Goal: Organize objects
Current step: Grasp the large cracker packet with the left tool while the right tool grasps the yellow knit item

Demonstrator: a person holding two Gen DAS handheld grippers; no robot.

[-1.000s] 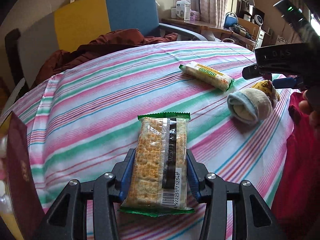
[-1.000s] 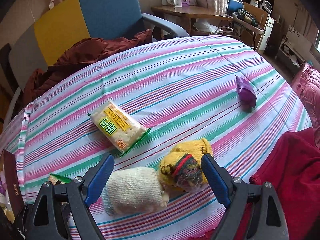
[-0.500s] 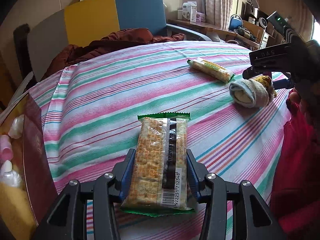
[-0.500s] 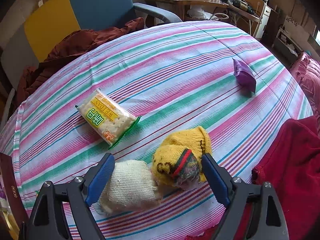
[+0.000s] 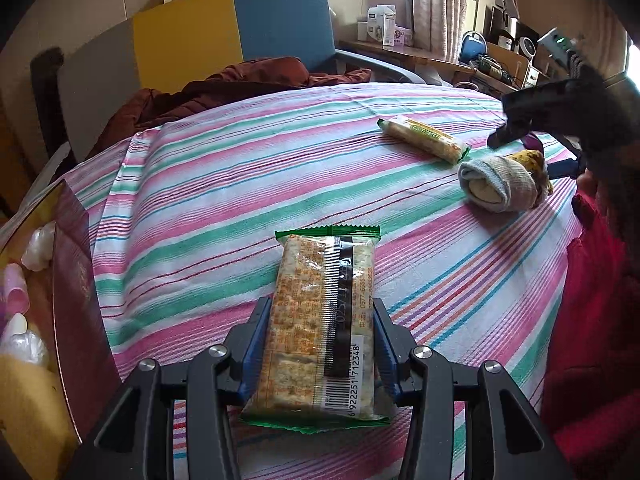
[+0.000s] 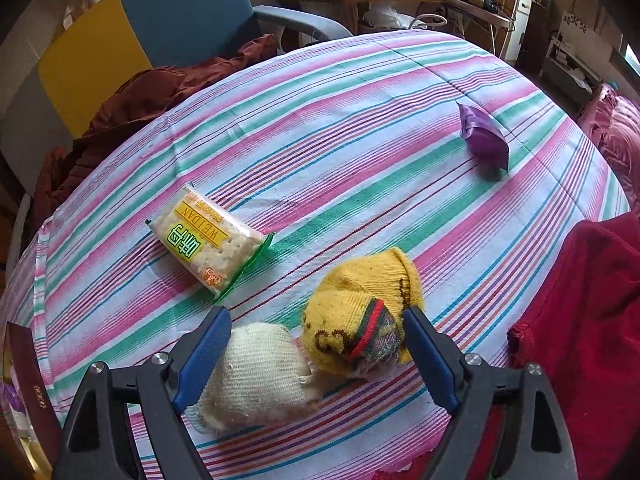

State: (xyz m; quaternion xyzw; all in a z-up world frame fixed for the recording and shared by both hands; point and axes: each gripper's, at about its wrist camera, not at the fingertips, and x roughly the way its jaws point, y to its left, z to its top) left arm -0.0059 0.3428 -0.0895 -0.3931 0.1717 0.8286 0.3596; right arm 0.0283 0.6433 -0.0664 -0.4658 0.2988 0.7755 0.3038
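Note:
My left gripper (image 5: 318,320) is shut on a green-edged cracker pack (image 5: 320,320), held barcode side up above the striped tablecloth (image 5: 224,200). A second cracker pack (image 6: 208,240) with a yellow label lies flat further along the cloth. My right gripper (image 6: 316,336) hangs open over two rolled socks: a cream one (image 6: 256,376) by the left finger and a yellow one (image 6: 360,320) by the right finger. Both rolls lie between the blue pads, not pressed. From the left wrist view the right gripper (image 5: 560,120) shows at the far right above the cream sock (image 5: 496,188) and the second cracker pack (image 5: 424,140).
A dark red box (image 5: 76,320) with small pale items inside stands at the left table edge. A purple packet (image 6: 484,140) lies far right. Red cloth (image 6: 580,320) covers the near right. A blue and yellow chair (image 5: 224,28) with a brown garment (image 5: 224,92) stands behind the table.
The left gripper has carried its cracker pack leftward toward the red box, which now fills more of its view. The right gripper tilted further down over the socks and rolled a little.

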